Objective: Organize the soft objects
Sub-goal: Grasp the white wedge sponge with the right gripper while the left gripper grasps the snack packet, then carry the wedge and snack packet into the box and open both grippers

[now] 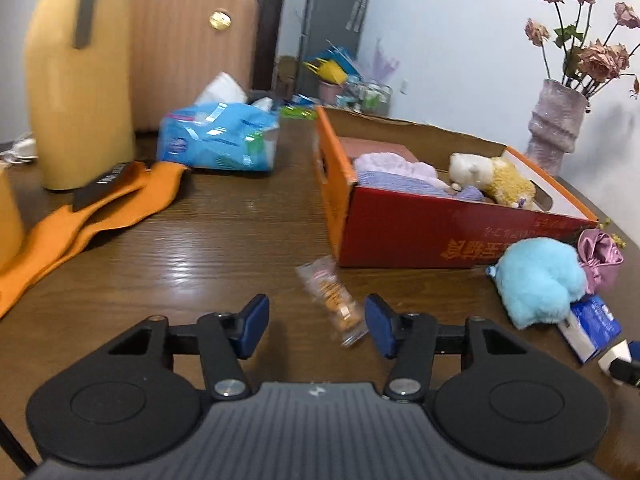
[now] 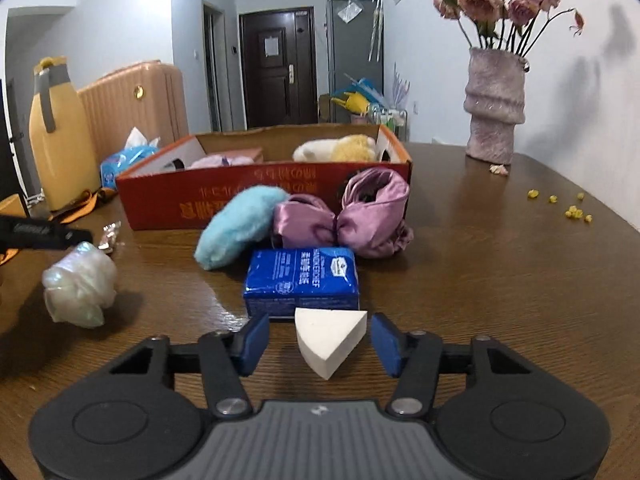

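Right gripper (image 2: 319, 344) is straddling the white sponge wedge (image 2: 330, 338) unclamped — left gripper (image 1: 316, 326) likewise around the snack packet (image 1: 332, 300); closing comes next.

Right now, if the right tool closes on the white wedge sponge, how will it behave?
The white wedge sponge looks porous, so it would probably squash and weigh little. Its slanted faces may let it slip between the right tool pads. It lies flat, so rolling seems unlikely.

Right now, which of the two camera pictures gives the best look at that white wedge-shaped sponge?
The right wrist view: the white sponge sits sharp and whole between the open pads of the right gripper. The left wrist view shows only a white sliver at its right edge.
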Motion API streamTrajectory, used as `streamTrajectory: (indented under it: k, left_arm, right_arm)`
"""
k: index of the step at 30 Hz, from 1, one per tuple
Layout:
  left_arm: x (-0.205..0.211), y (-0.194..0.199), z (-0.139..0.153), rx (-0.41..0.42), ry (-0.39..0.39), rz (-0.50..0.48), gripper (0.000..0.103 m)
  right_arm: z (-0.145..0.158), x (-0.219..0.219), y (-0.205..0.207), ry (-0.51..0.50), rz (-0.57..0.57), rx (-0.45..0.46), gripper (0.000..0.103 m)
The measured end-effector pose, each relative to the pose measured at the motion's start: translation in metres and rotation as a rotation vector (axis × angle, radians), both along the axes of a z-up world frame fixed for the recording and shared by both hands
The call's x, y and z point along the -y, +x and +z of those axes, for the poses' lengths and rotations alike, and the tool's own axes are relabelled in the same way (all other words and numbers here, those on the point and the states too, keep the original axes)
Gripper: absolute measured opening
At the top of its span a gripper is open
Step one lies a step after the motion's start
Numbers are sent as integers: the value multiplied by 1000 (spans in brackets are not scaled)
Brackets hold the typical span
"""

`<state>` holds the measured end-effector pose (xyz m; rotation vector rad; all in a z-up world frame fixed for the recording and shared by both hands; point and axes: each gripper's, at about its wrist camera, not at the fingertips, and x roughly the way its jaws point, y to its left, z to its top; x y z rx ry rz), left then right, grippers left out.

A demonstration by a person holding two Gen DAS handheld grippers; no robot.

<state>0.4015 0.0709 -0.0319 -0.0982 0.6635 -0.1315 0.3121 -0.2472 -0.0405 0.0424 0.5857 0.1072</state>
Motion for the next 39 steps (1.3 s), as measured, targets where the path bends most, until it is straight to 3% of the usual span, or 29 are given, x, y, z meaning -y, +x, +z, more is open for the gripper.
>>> streamTrajectory:
  k: [5, 7, 9, 16, 28, 39]
  left_arm:
    - [16, 20, -10, -17, 32, -27, 51]
    - [20, 21, -12, -7, 55, -20, 41]
    - [21, 22, -12, -6, 73, -17, 15]
    - [13, 0, -3, -7, 44, 12, 14]
    - [27, -160, 48, 115, -101, 11, 14]
    - [49, -194, 75, 193, -72, -35, 14]
  right_arm:
    - [-2, 2, 9, -10, -9, -9, 35]
    - [-2, 4, 11, -5, -4, -12, 35]
    - [-2, 4, 12, -3, -2, -17, 35]
    - [2, 6, -1, 23, 19, -4, 29]
    - [38, 11, -96, 61, 104, 128, 29]
    - [62, 4, -126, 79, 160, 226, 29]
